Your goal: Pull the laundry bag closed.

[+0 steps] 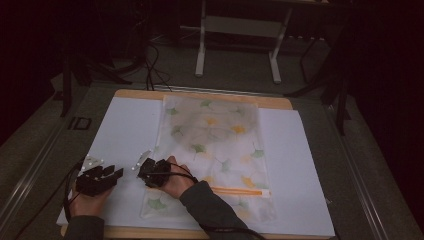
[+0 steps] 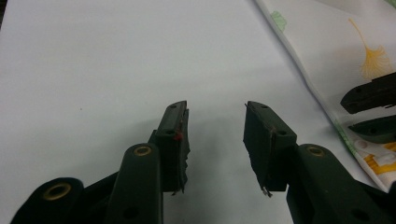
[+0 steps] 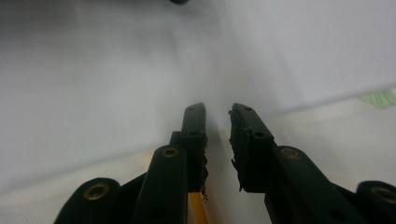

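Right gripper [image 3: 217,109]: jaws parted a little, narrow gap, nothing clamped between the pads as far as the blurred right gripper view lets me tell. It sits over the left edge of the ginkgo-print zip bag [image 1: 220,145], near the bag's lower left corner; orange zipper strip [image 1: 240,190] runs off to its right, and a bit of orange shows under the jaws in its own view.

Left gripper [image 2: 216,106]: jaws wide apart, empty, over the bare white sheet [image 1: 125,125], just left of the bag's edge, not touching it. Bag lies flat, centred on the sheet, on the wooden table [image 1: 145,94].
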### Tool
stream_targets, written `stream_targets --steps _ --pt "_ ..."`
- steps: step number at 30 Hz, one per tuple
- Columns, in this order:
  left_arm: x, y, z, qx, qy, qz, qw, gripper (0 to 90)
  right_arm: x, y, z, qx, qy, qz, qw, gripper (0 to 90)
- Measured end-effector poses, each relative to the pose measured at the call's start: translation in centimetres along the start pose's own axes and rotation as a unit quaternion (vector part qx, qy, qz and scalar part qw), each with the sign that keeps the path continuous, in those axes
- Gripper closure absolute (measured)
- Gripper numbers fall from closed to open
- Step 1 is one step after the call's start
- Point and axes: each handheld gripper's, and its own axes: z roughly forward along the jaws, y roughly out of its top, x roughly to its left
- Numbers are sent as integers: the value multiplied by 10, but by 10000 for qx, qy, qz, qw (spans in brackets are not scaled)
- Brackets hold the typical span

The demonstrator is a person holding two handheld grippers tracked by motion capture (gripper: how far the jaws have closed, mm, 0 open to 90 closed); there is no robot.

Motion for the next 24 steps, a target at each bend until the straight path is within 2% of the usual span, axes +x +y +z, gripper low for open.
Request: stream_targets --steps 4,7,10,17,24 --pt "1 0 0 5 1 8 10000 603 5 5 3 -37 48 -87 9999 720" --pt "1 0 0 3 0 11 10000 603 8 7 9 60 80 -127 9999 710" --pt "2 0 -1 -3 -7 2 10000 603 9 7 13 217 -14 -191 9996 729" --pt "1 0 -1 3 1 4 10000 602 5 6 10 228 -106 -98 9996 760" --pt "1 0 -1 5 5 5 10000 601 4 3 4 297 3 -140 9995 757"
